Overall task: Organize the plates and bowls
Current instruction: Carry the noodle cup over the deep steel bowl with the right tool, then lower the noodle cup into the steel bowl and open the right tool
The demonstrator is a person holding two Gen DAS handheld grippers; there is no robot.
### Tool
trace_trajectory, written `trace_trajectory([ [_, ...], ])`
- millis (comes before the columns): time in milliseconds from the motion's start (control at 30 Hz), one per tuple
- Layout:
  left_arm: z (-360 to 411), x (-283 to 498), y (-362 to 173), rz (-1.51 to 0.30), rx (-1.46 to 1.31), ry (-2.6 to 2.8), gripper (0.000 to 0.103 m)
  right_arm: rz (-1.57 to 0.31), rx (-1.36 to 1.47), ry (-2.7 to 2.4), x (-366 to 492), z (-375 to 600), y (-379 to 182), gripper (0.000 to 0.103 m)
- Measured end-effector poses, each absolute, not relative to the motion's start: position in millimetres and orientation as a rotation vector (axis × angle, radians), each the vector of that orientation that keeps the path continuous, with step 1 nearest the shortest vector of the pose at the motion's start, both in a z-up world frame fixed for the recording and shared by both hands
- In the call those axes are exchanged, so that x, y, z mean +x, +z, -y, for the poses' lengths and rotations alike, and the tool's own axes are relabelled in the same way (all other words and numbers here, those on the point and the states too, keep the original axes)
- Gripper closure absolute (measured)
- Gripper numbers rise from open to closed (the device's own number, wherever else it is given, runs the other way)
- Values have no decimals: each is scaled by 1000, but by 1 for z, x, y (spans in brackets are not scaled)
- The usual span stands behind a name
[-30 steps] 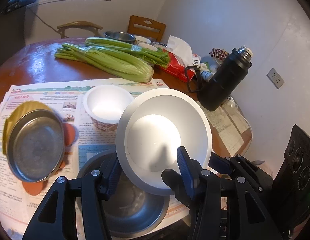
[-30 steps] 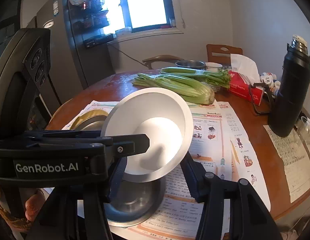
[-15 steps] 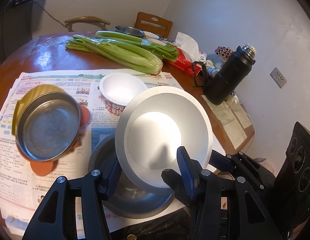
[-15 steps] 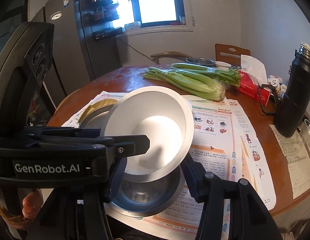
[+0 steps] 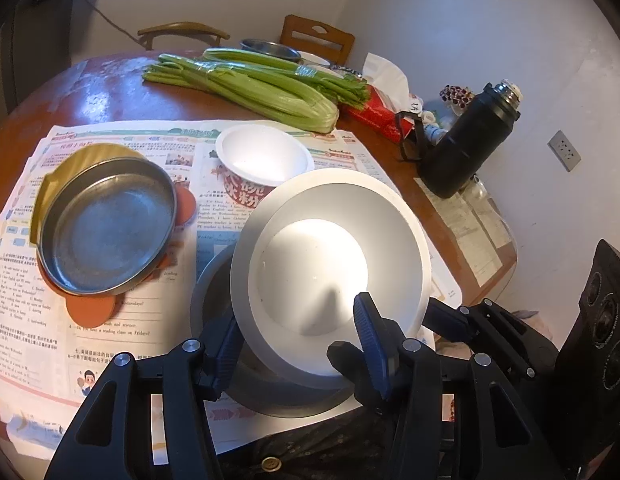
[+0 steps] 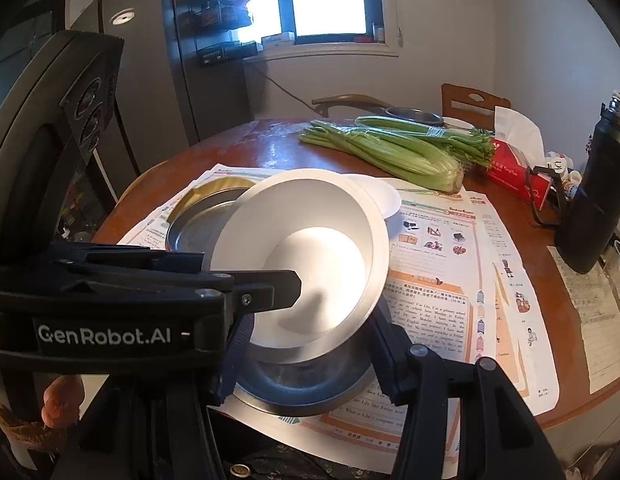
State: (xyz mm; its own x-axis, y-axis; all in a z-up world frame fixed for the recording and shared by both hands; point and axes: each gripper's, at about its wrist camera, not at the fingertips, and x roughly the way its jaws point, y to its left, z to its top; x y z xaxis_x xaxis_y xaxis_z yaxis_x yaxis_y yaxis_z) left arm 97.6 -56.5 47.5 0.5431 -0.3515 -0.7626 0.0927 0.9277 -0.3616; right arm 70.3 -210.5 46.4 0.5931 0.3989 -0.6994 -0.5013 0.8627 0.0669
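A white bowl point(image 5: 310, 264) hangs tilted toward me, held from both sides. My left gripper point(image 5: 298, 332) is shut on its near wall, one blue pad inside and one outside. My right gripper point(image 6: 310, 340) is shut on the same white bowl point(image 6: 310, 256) from the right. Directly beneath sits a steel bowl point(image 5: 208, 292) on the newspaper, near the table's front edge. Farther left, a shallow steel plate point(image 5: 106, 228) rests on a gold plate point(image 5: 70, 164) and orange plates point(image 5: 88, 312). A white paper bowl point(image 5: 262, 156) with red print stands behind the held bowl.
Celery point(image 5: 270, 88) lies across the far table, beside a red tissue box point(image 5: 374, 112) and a black flask point(image 5: 470, 140). Another steel bowl point(image 5: 270, 49) sits at the back by two chairs. A fridge point(image 6: 158, 80) stands left. A hand point(image 6: 62, 400) shows low down.
Both grippers, still shut on the white bowl, have drawn back toward the table's near edge and a little lower. More of the steel bowl beneath now shows.
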Motion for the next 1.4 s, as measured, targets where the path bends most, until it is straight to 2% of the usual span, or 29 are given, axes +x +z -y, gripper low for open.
trace_trajectory([
  [1400,52,107,12,-1060,-245,-204,48,-896,-140,559,80,208,8,48],
])
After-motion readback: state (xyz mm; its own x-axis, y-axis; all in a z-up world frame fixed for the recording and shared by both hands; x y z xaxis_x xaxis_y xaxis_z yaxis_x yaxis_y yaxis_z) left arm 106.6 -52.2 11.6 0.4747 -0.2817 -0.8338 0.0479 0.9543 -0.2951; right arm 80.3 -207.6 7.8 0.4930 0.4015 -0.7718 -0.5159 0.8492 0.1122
